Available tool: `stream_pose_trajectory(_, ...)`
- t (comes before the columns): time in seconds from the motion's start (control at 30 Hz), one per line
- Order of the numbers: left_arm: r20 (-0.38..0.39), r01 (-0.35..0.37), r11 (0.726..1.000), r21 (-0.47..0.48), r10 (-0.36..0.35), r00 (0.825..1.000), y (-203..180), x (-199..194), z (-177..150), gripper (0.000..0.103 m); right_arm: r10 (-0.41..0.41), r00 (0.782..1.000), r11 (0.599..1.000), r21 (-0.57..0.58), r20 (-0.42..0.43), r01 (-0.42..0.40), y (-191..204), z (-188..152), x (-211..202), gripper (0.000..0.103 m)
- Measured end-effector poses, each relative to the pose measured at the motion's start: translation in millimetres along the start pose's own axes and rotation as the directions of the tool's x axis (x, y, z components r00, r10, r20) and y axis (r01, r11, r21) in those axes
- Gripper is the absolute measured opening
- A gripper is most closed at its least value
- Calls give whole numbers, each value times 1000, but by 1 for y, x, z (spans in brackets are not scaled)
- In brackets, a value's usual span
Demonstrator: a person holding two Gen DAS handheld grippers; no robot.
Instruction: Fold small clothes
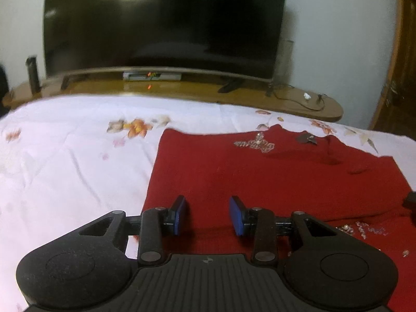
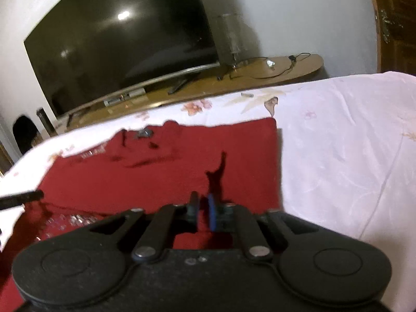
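Your left gripper (image 1: pixel 208 214) hangs over the near left part of the red garment (image 1: pixel 273 182), its blue pads (image 1: pixel 180 214) spread well apart with only red cloth showing between them, so it is released and grasping nothing. The garment lies flat on the white floral bedsheet (image 1: pixel 65 169); from this gripper its straight left edge runs forward just past the left finger, and the sheet stretches away to the left of that. Ahead and to the right of the fingers a silver bead decoration (image 1: pixel 256 144) sits on the cloth near the far edge, and more beads (image 1: pixel 364 230) show close by on the right beside the linkage. Your right gripper (image 2: pixel 202 212) is over the near right part of the same garment, its fingers drawn almost together with a narrow gap; a dark fold of red cloth rises just ahead of the tips, but blur keeps you from telling whether cloth is pinched there. To the right of this gripper the garment's edge ends and bare sheet begins; to its left a dark bar-shaped tip (image 2: pixel 23 197) reaches in over the cloth. Beyond the bed, ahead of both grippers, a dark television (image 1: pixel 163 20) stands on a wooden shelf (image 1: pixel 299 101).
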State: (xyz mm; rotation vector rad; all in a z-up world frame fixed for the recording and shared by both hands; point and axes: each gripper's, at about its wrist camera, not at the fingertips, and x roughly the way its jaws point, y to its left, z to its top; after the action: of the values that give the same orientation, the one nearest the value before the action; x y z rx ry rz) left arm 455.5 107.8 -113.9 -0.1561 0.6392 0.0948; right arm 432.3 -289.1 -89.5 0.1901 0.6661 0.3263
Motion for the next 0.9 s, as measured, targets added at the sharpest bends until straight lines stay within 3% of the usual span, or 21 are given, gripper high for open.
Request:
stream_pose_trajectory(0.03, -1, 12, 998, -57, -13, 1000, 5, -3, -2, 37, 5, 1000, 1000, 25, -8, -5, -4, 1, 1, 32)
stream_pose_trajectory(0.07, 2, 28, 993, -112, -28, 1000, 11, -6, -3, 37, 10, 1000, 999, 53, -24, -9, -8, 2, 3, 34)
stream_pose_trajectory(0.2, -19, 111, 943, -313, -123, 992, 33, -6, -9, 37, 46, 998, 995, 92, -33, -42, -16, -2, 5, 33)
stream_pose_trajectory(0.27, -32, 139, 901, -411, -167, 985, 44, 1, -11, 37, 73, 997, 991, 110, -31, -69, -16, -1, 7, 33)
stream_pose_trajectory(0.53, -33, 200, 788, -583, -269, 963, 66, 12, -21, 37, 97, 994, 986, 142, -47, -90, -11, 0, 17, 29)
stream_pose_trajectory(0.63, -28, 207, 772, -601, -280, 960, 68, 21, -18, 37, 109, 993, 981, 166, -53, -99, -10, 3, 23, 19)
stream_pose_trajectory(0.7, -28, 202, 778, -595, -271, 962, 68, 25, -15, 12, 100, 993, 983, 157, -56, -91, -6, 3, 27, 16)
stream_pose_trajectory(0.77, -25, 210, 773, -599, -280, 960, 68, 25, -19, 12, 103, 994, 983, 157, -47, -95, -5, 3, 27, 3)
stream_pose_trajectory(0.83, -14, 221, 779, -587, -283, 959, 68, 22, -17, 12, 103, 994, 981, 167, -34, -96, -5, 3, 23, 4)
stream_pose_trajectory(0.9, -13, 229, 780, -583, -291, 957, 69, 20, -18, 12, 108, 994, 978, 183, -10, -105, -7, 3, 13, 22)
